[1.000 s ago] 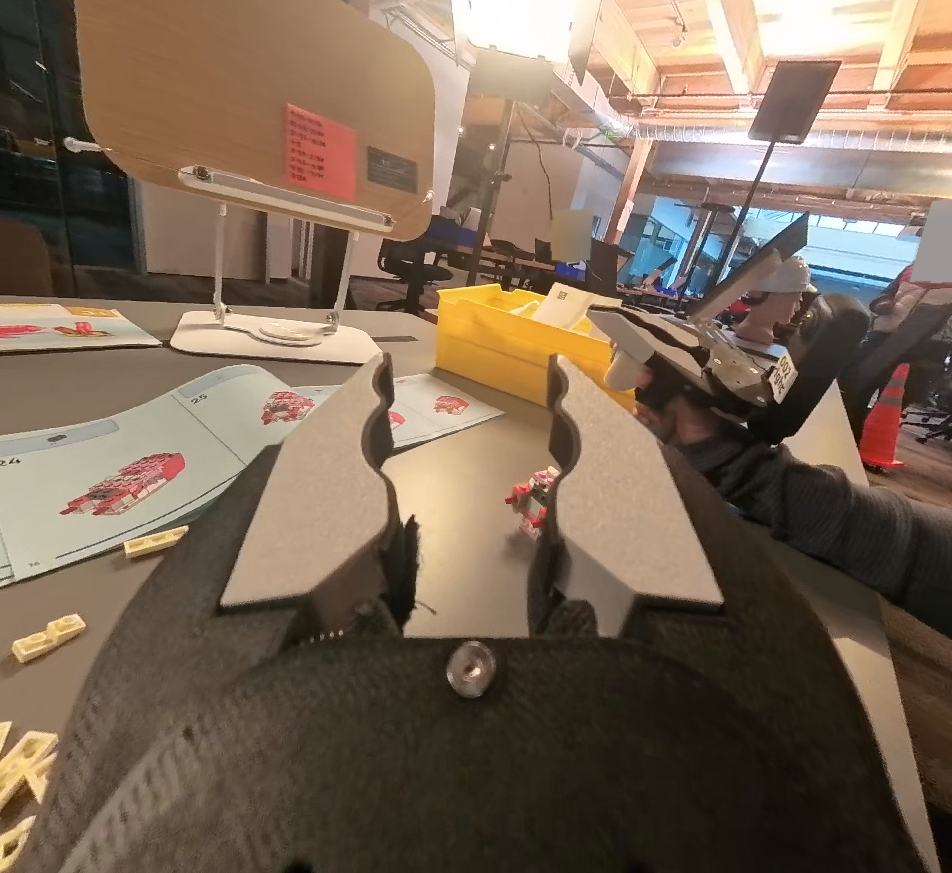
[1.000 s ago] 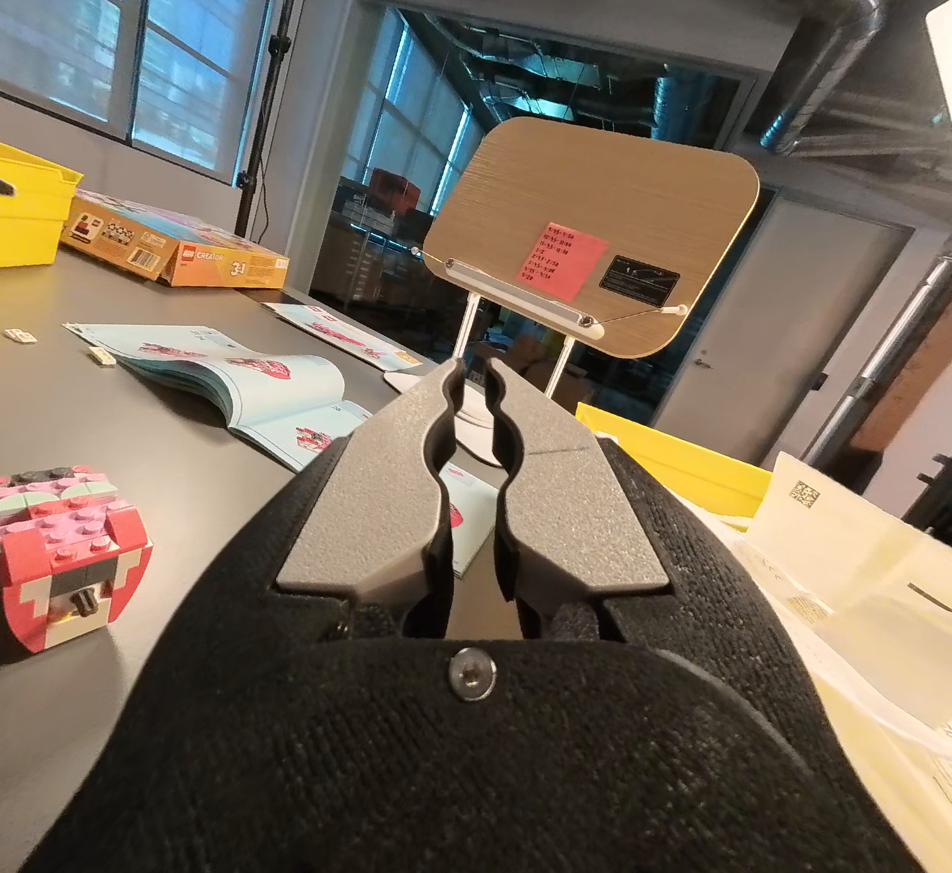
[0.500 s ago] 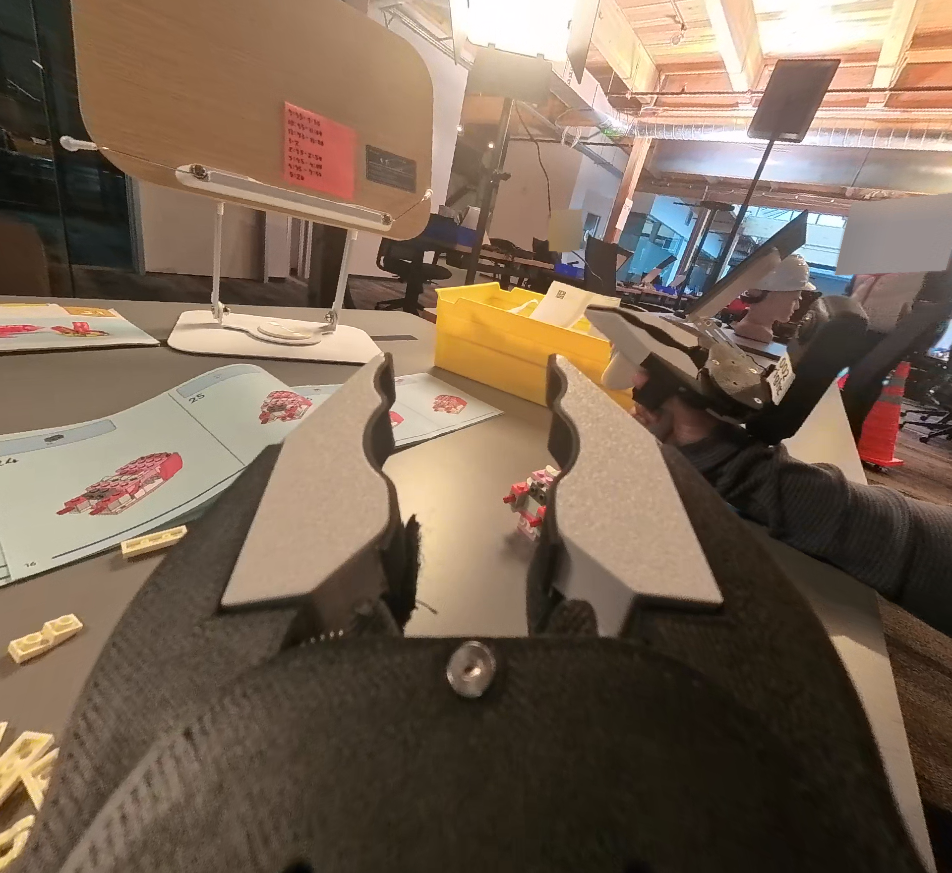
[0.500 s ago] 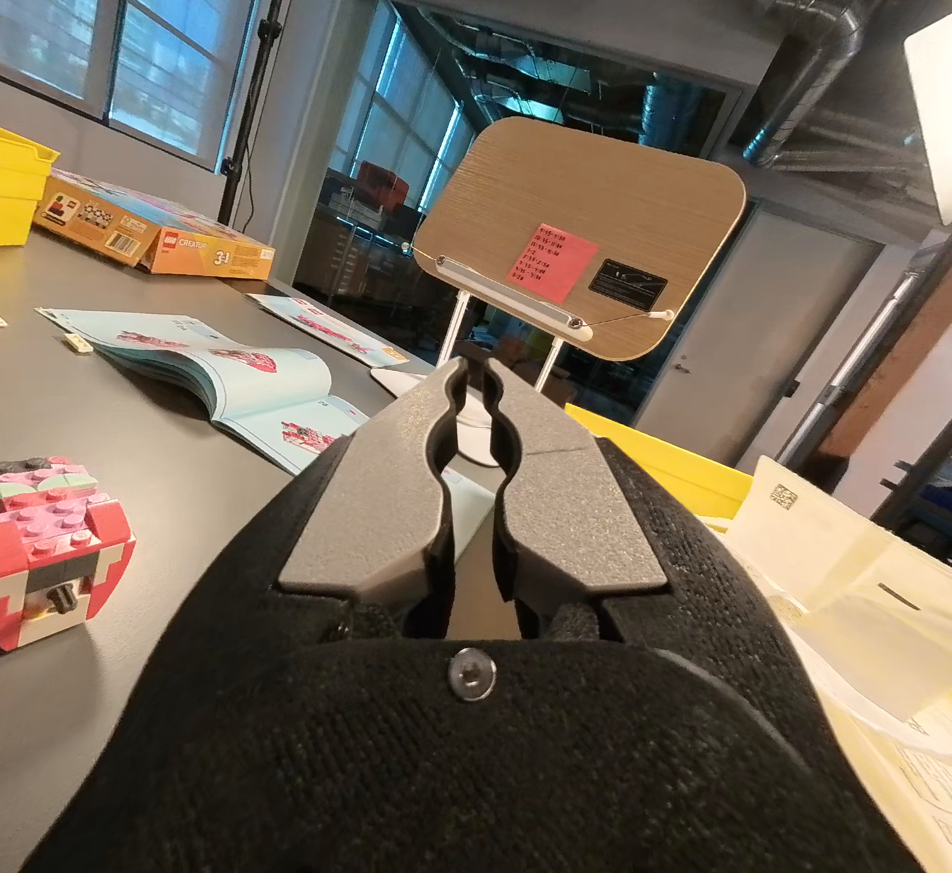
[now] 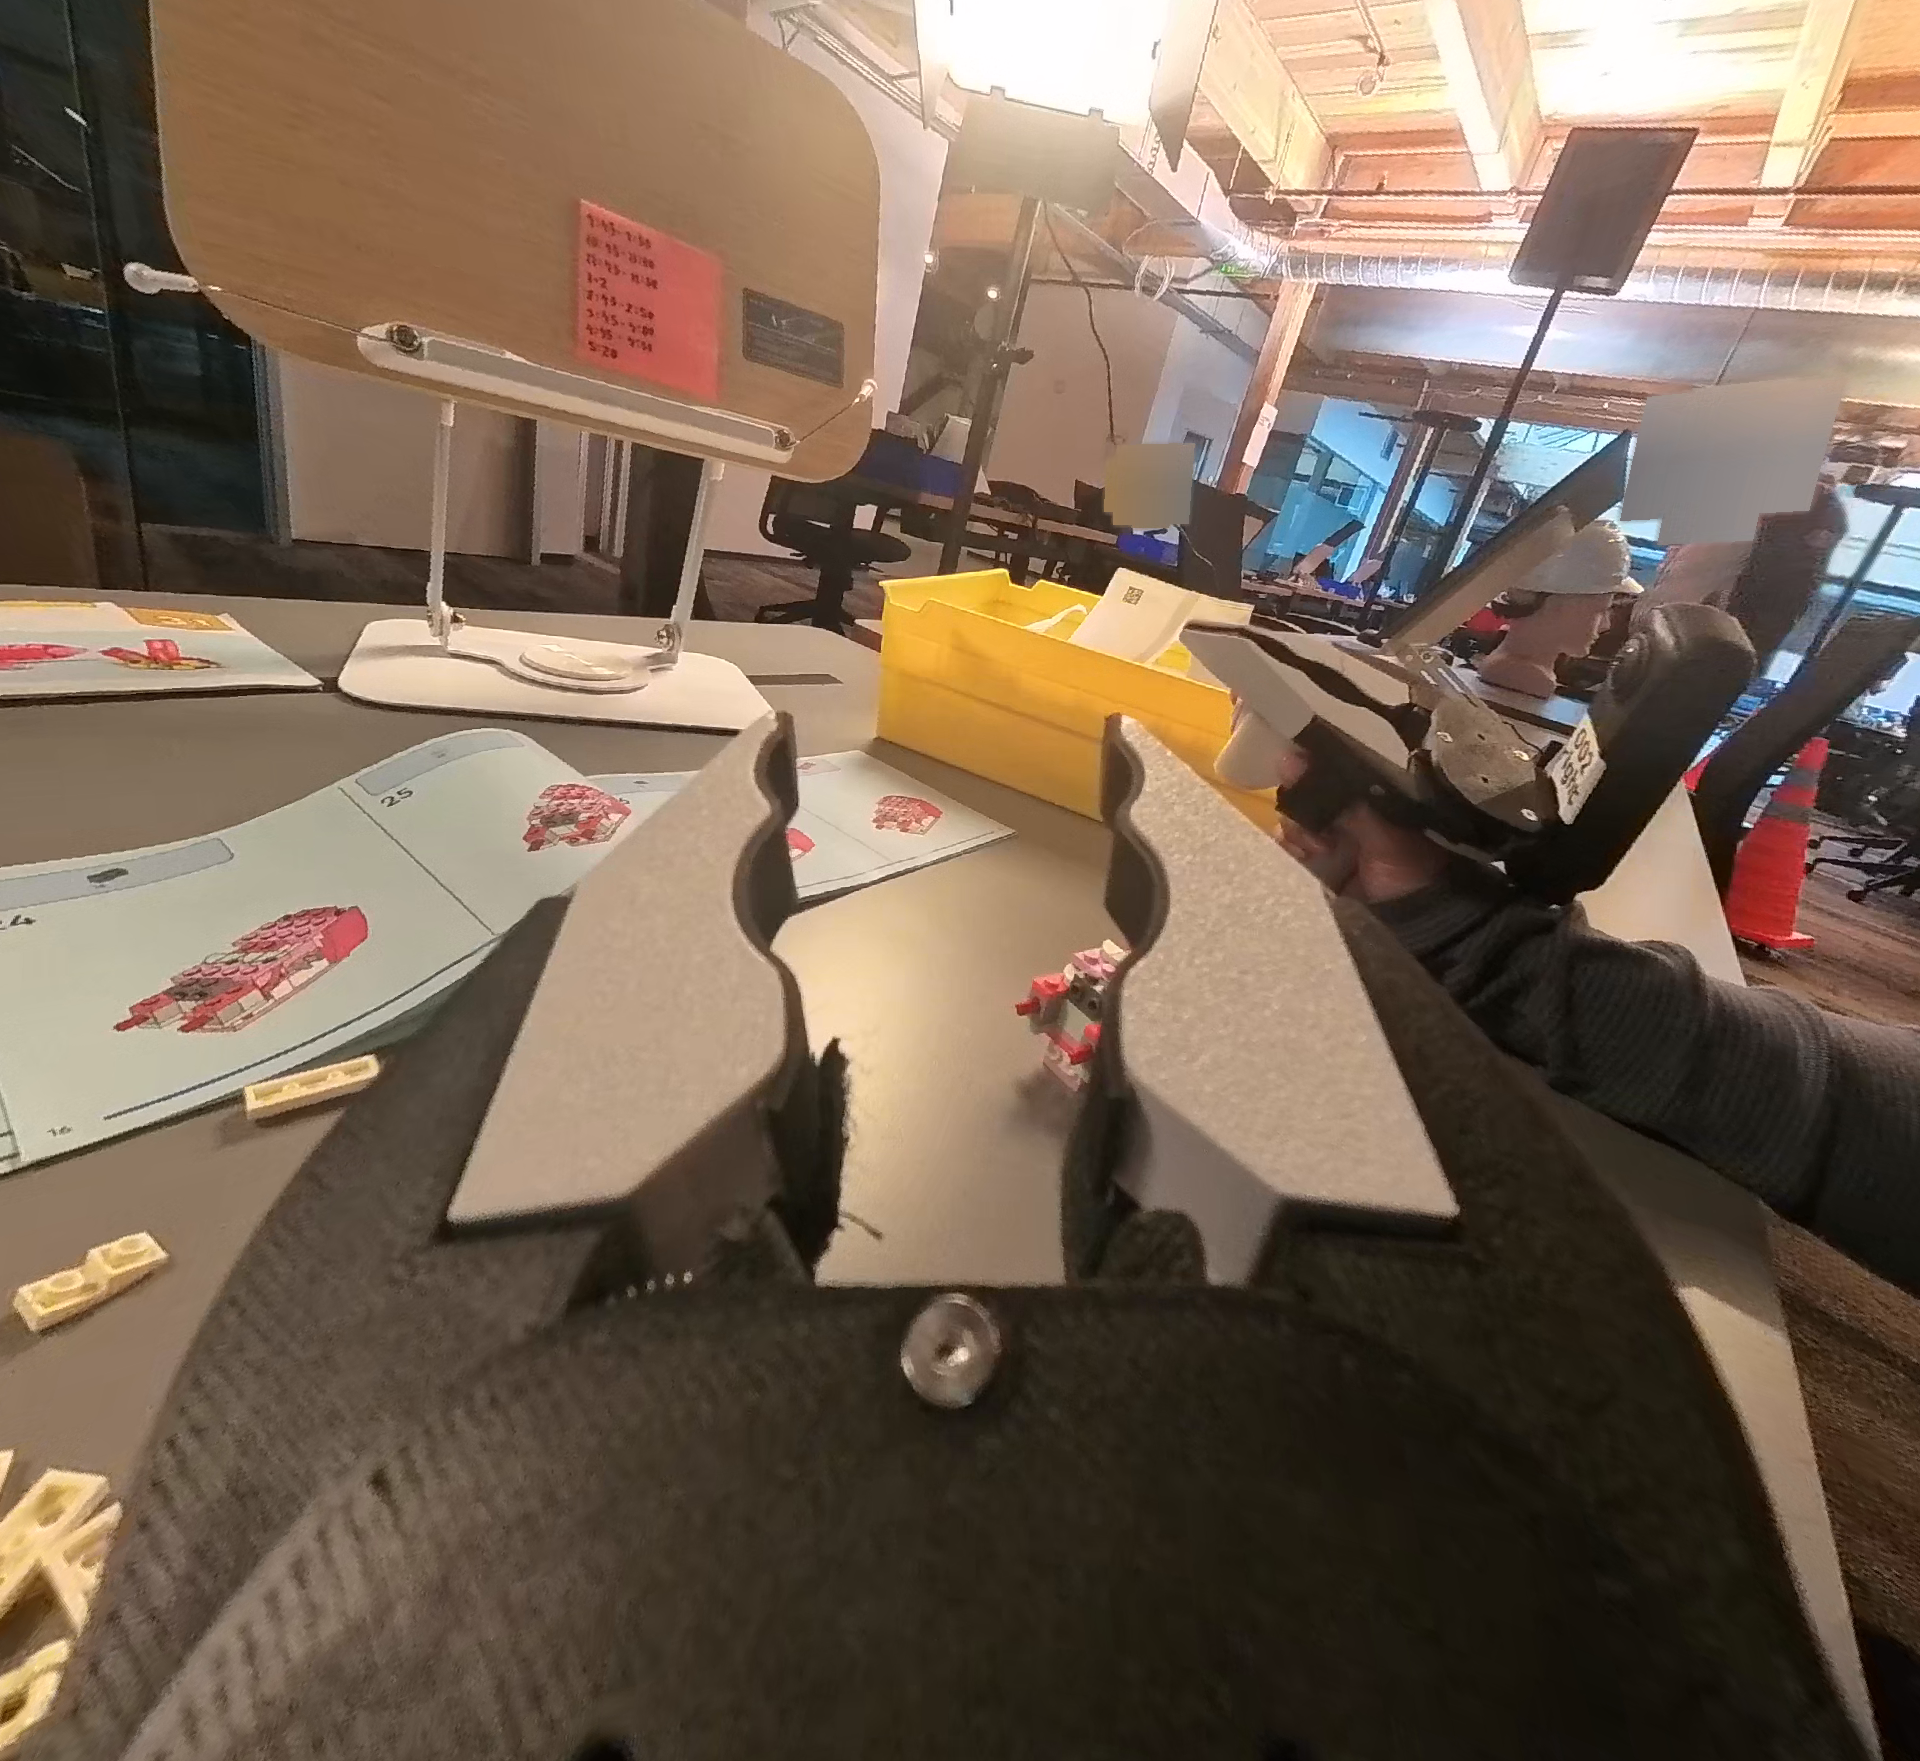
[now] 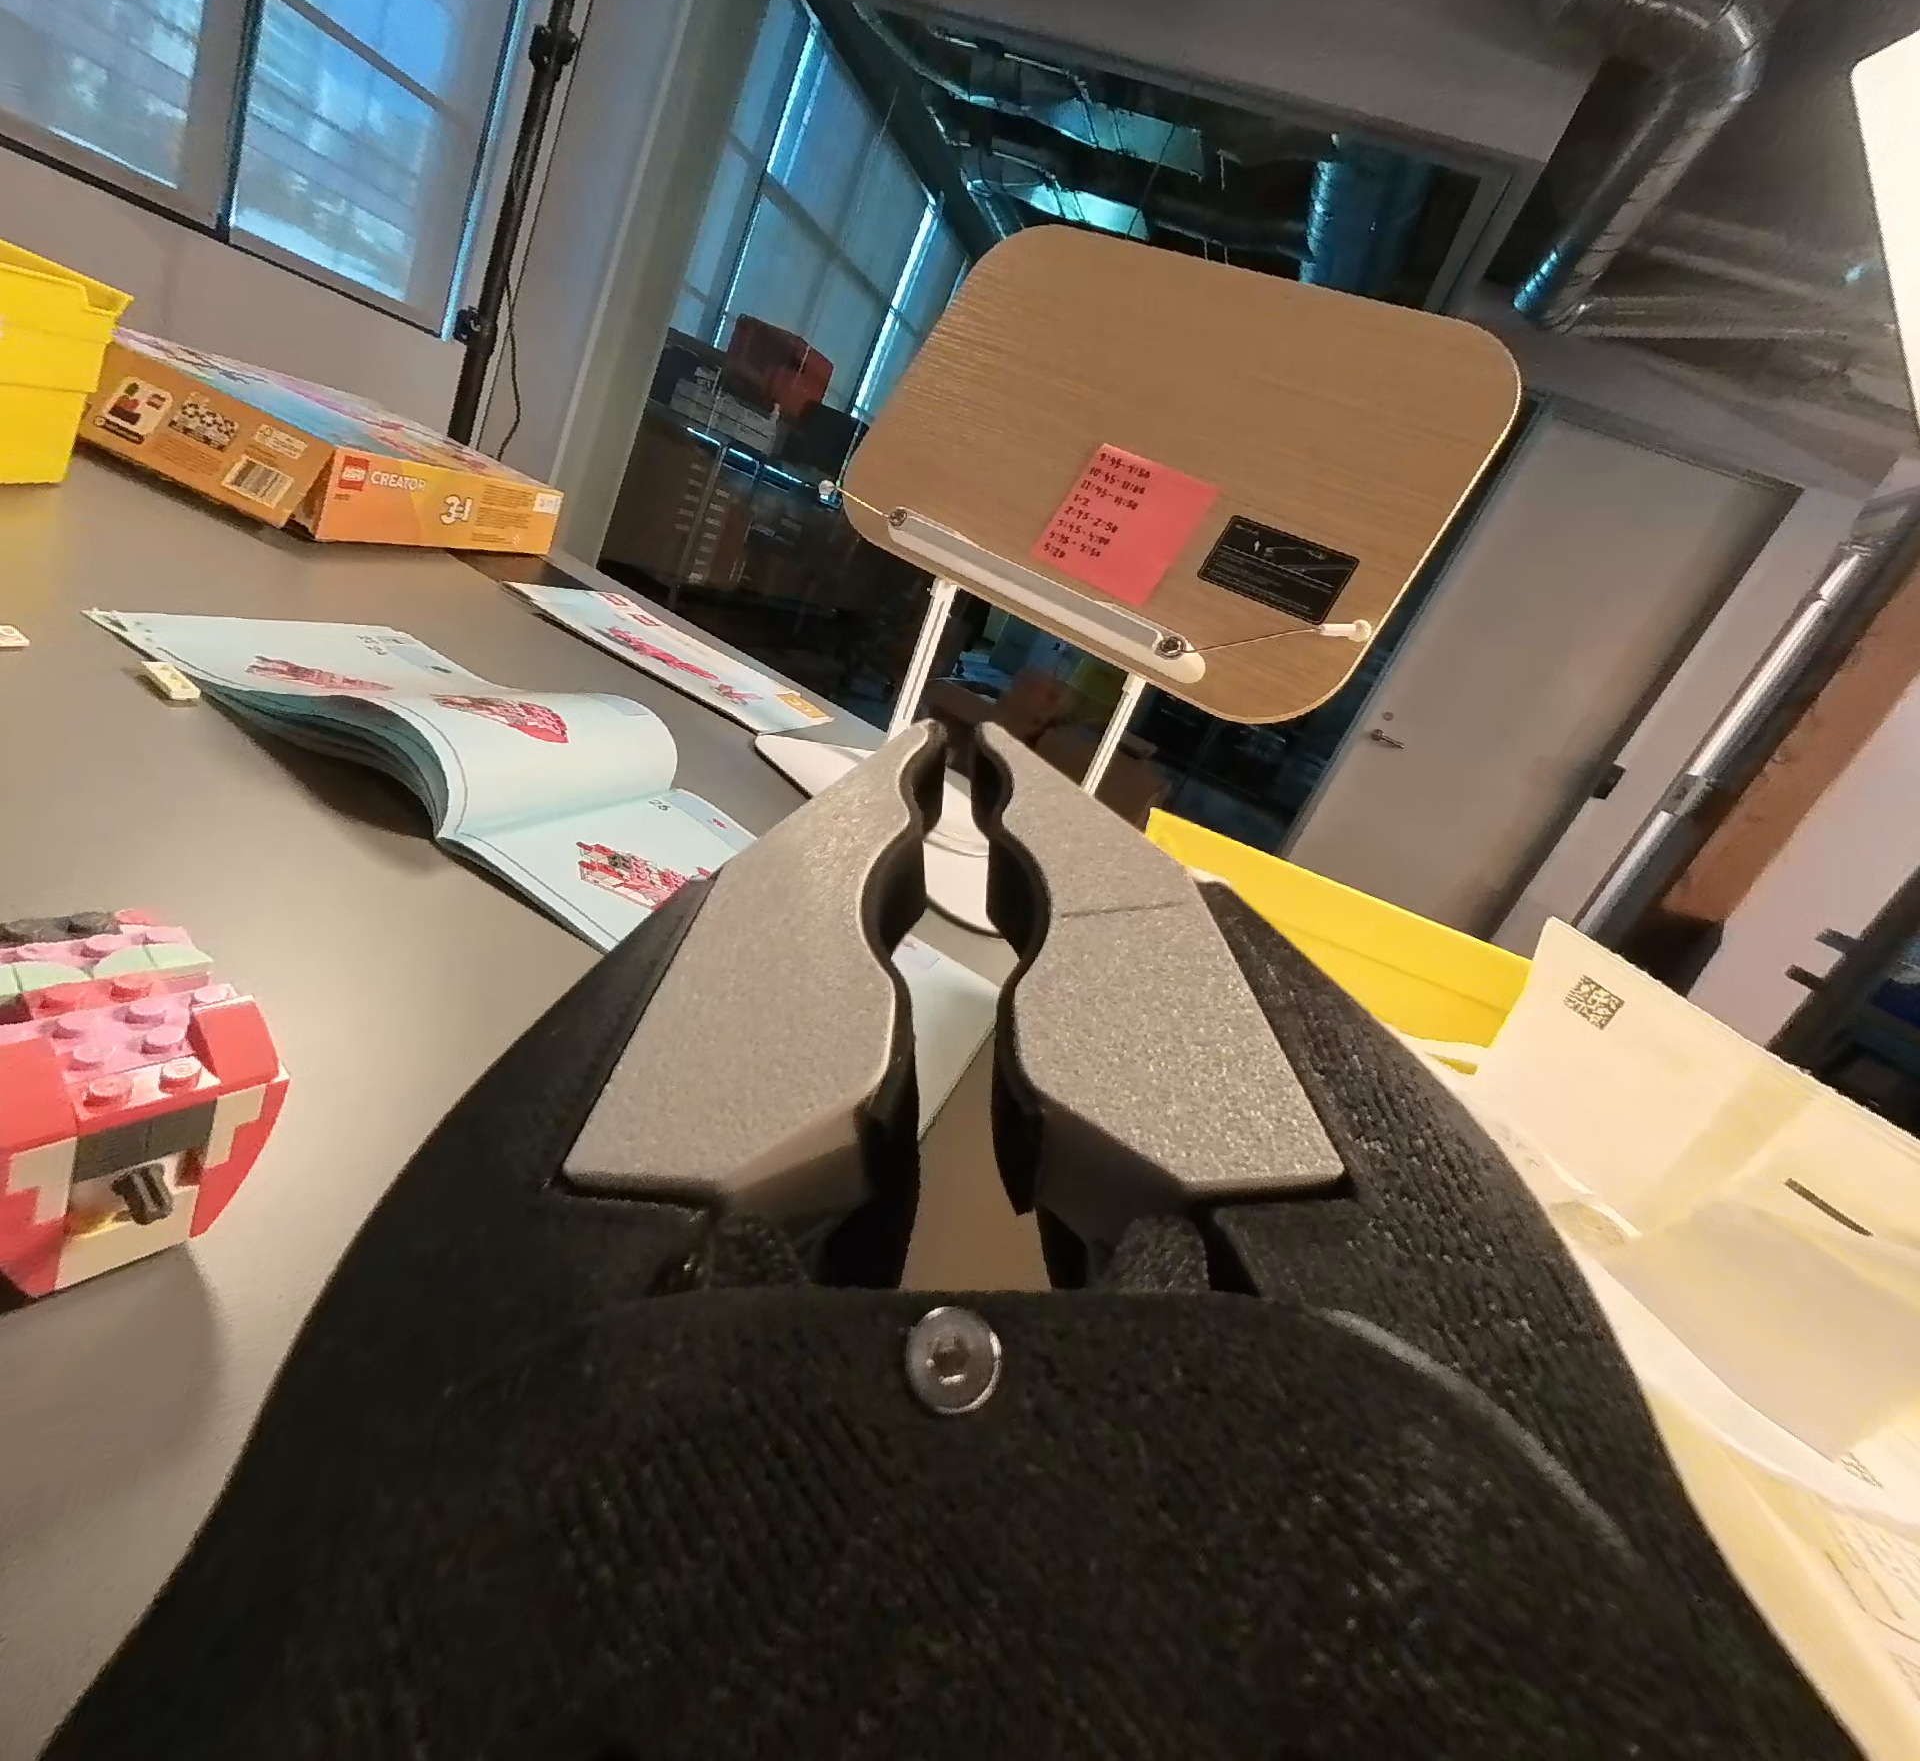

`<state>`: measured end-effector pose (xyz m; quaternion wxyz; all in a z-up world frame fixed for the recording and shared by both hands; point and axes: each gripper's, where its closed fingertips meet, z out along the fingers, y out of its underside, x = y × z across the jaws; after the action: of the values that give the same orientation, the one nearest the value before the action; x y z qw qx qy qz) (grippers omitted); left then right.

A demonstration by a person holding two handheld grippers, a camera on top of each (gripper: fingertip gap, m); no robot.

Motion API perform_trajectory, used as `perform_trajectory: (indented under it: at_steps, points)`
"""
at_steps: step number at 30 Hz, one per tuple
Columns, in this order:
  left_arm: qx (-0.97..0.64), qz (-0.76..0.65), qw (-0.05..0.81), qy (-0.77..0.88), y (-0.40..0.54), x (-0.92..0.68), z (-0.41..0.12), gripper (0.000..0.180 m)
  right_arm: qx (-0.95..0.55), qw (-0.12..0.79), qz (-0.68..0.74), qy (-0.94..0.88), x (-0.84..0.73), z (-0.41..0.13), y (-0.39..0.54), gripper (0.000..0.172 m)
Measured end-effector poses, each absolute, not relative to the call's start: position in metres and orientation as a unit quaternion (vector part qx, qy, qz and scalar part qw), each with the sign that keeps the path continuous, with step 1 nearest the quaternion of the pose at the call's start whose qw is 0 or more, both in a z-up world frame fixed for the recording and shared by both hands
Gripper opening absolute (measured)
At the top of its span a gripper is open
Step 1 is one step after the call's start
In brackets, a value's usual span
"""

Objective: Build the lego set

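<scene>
My left gripper (image 5: 948,735) is open and empty, low over the dark table (image 5: 935,1140). A small red, pink and white brick model (image 5: 1070,1005) stands on the table just beyond it, partly hidden by the right finger (image 5: 1247,984), not touched. My right gripper (image 6: 958,732) is shut with nothing between its fingers. It hovers beside a yellow bin (image 6: 1351,942), and it also shows in the left wrist view (image 5: 1278,683), held by a hand at that bin (image 5: 1018,714). The same brick model (image 6: 125,1088) sits to its left.
An open pale blue instruction booklet (image 5: 260,880) lies left of centre. A wooden book stand (image 5: 499,153) rises behind it. Small cream bricks (image 5: 312,1083) lie at the left. An orange box (image 6: 312,475) sits far back. Paper bags (image 6: 1662,1140) fill the bin.
My right gripper's fingers have closed the last small gap on nothing and the gripper has shifted slightly. My left gripper stays open and almost still.
</scene>
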<state>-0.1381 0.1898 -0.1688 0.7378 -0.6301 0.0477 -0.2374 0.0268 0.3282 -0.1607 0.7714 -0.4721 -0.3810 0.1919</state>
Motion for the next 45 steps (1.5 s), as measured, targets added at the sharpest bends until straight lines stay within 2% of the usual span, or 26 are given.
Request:
perform_trajectory:
  at_steps: [41,43,45]
  points:
    - [-0.634,-0.232,0.736,0.054,0.19,-0.137,-0.168,0.057,-0.476,0.77,0.184,-0.384,0.027,-0.163,0.331,0.001]
    - [-0.639,-0.218,0.735,0.07,0.188,-0.132,-0.166,0.054,-0.476,0.77,0.183,-0.382,0.028,-0.163,0.332,0.001]
    - [-0.636,-0.231,0.73,0.095,0.177,-0.12,-0.157,0.037,-0.478,0.77,0.182,-0.381,0.028,-0.164,0.333,0.001]
